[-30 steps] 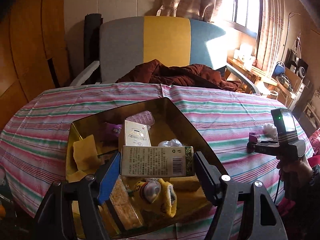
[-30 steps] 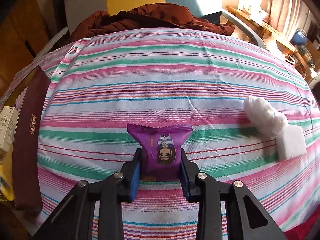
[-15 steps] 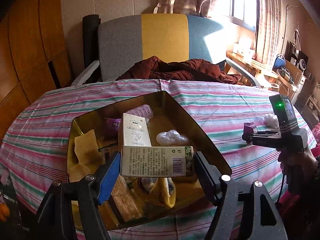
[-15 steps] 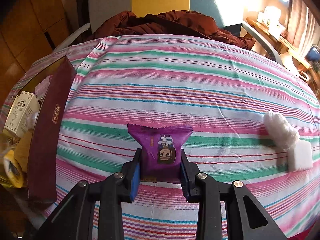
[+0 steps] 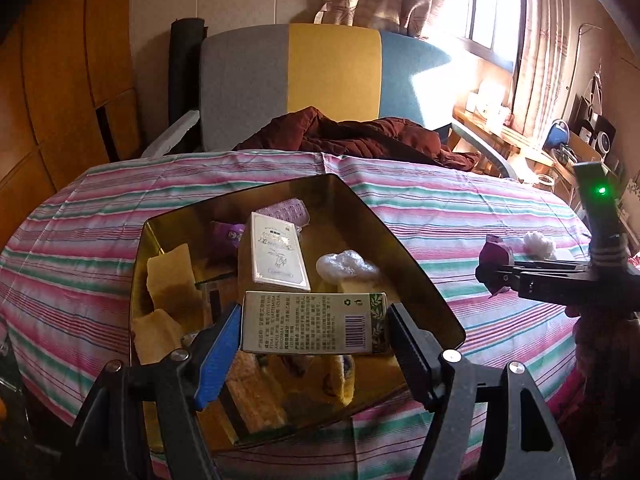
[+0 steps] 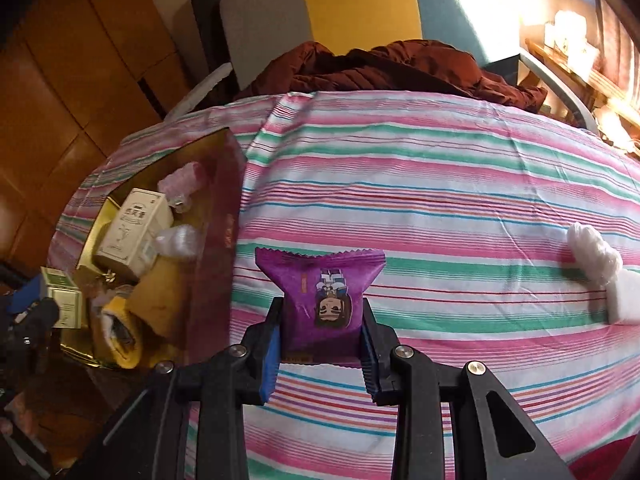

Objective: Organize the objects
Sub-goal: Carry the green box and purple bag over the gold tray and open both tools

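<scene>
My left gripper (image 5: 314, 326) is shut on a pale green carton (image 5: 316, 322) with a barcode, held above the gold-lined box (image 5: 404, 248). The box holds a cream carton (image 5: 278, 252), a white wad (image 5: 346, 266), yellow sponges (image 5: 170, 278), a purple packet (image 5: 226, 234) and a yellow toy. My right gripper (image 6: 320, 330) is shut on a purple snack packet (image 6: 320, 280), held above the striped cloth right of the box (image 6: 212, 264). The right gripper also shows in the left wrist view (image 5: 496, 268).
A white cotton wad (image 6: 594, 250) and a white block (image 6: 624, 294) lie on the striped tablecloth (image 6: 440, 184) at the right. A brown garment (image 5: 360, 136) lies on the chair (image 5: 332, 76) behind the table. A wooden wall stands on the left.
Both grippers have risen and pulled back, still holding their items. The right gripper has swung left with the purple packet, so the box now shows more fully in its view.
</scene>
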